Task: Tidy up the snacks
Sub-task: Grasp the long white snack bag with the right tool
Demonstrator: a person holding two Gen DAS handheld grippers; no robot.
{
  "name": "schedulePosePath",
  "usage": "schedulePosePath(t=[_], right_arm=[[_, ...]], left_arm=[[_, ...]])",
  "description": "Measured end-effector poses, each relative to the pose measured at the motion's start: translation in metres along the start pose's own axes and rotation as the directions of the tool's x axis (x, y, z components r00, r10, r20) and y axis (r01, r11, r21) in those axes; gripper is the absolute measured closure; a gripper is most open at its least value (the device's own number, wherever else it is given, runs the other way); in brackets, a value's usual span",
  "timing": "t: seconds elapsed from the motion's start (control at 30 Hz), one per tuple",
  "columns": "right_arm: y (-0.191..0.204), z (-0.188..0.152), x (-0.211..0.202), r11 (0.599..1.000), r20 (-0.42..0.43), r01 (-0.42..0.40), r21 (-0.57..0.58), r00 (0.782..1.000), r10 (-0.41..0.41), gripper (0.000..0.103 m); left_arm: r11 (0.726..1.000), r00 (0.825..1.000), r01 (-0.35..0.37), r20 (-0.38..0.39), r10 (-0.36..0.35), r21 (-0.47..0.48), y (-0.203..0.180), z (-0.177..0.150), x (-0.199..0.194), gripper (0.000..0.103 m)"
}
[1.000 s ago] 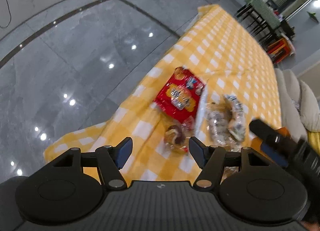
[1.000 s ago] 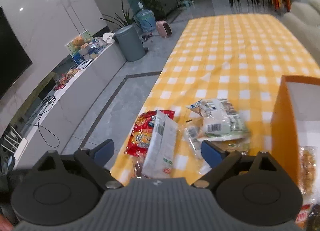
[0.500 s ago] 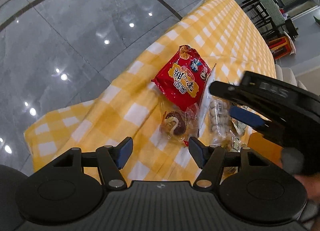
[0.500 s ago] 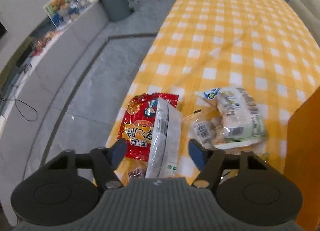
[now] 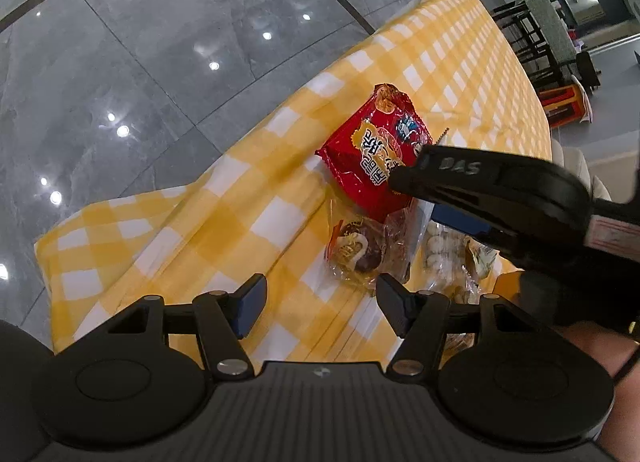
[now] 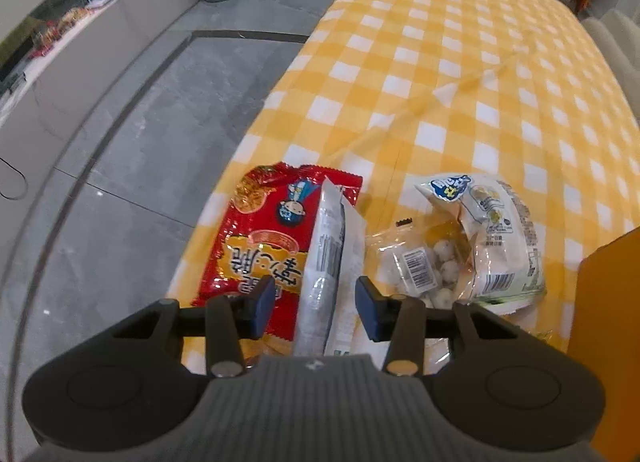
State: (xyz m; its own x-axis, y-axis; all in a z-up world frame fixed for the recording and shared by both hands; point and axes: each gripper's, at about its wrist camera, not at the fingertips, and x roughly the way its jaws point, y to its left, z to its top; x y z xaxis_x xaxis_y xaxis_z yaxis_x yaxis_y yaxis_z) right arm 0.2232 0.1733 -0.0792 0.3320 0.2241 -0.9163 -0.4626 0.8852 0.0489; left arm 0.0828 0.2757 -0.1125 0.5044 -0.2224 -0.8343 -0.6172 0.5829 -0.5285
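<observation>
Yellow-and-white checked cloth (image 6: pixel 440 74) covers the table beside a grey tiled floor (image 5: pixel 132 74), and an orange box (image 6: pixel 604 302) is cut off at the right edge of the right wrist view, its contents unseen. Between the closing jaws of the right gripper (image 6: pixel 316 308) stands a white packet (image 6: pixel 330 262) on edge, gaps still showing at both pads, with the red snack bag (image 6: pixel 264 246) partly hidden under it to the left and a clear bag of pale balls (image 6: pixel 460 246) to the right. Held wide with nothing between its jaws, the left gripper (image 5: pixel 320 304) hovers just short of a clear-wrapped chocolate pastry (image 5: pixel 356 248), whose far side the right gripper's black body covers.
</observation>
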Motion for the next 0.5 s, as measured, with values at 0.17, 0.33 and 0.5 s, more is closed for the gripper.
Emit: schedulePosePath(t=[0.17,0.33,0.5], right_arm=[[0.004,-0.007,0.012,0.999,-0.012,0.036,-0.031,0.999,-0.036,0.064],[0.000,-0.012,0.016,0.999,0.001,0.043,-0.006,0.999,-0.043,0.073],[-0.010,-0.015,0.012,0.999,0.020,0.018,0.047,1.000,-0.019,0.088]], left_arm=[[1.000,1.000,-0.012,0.004,0.012,0.002,0.000,0.000,-0.001,0.030],[1.000,1.000,-0.020,0.004,0.020,0.018,-0.001,-0.002,0.000,0.030],[0.999,1.000,-0.024,0.018,0.024,0.033,-0.005,-0.004,-0.001,0.030]])
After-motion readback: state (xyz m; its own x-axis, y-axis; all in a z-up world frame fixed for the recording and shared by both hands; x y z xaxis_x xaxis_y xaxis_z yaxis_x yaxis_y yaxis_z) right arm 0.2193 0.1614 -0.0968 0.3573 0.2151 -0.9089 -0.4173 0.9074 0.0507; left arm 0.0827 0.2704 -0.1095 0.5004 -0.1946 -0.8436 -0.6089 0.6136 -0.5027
